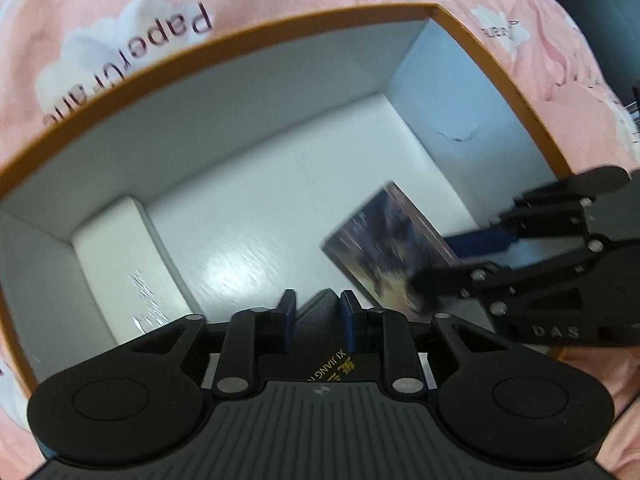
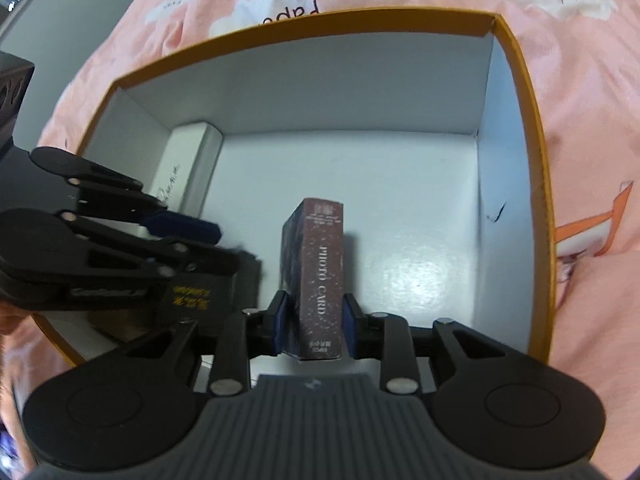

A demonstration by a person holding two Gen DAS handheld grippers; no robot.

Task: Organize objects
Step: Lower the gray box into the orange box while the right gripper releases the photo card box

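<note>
A storage box with an orange rim [image 1: 248, 36] and white inside lies on a pink bedsheet; it also shows in the right wrist view [image 2: 536, 128]. My left gripper [image 1: 318, 320] is shut on a black box with gold lettering [image 1: 332, 360], held low over the storage box's near side; it shows in the right wrist view [image 2: 192, 296] too. My right gripper [image 2: 314, 330] is shut on a dark "PHOTO CARD" box [image 2: 322, 276], held on edge inside the storage box; it also shows in the left wrist view [image 1: 384, 248]. A white box [image 1: 128, 264] lies against the left wall.
The pink bedsheet with white clouds and lettering [image 1: 132, 40] surrounds the storage box. The storage box's white floor [image 2: 400, 216] shows bare between the held items and the far wall. A small dark mark [image 2: 496, 212] is on the right wall.
</note>
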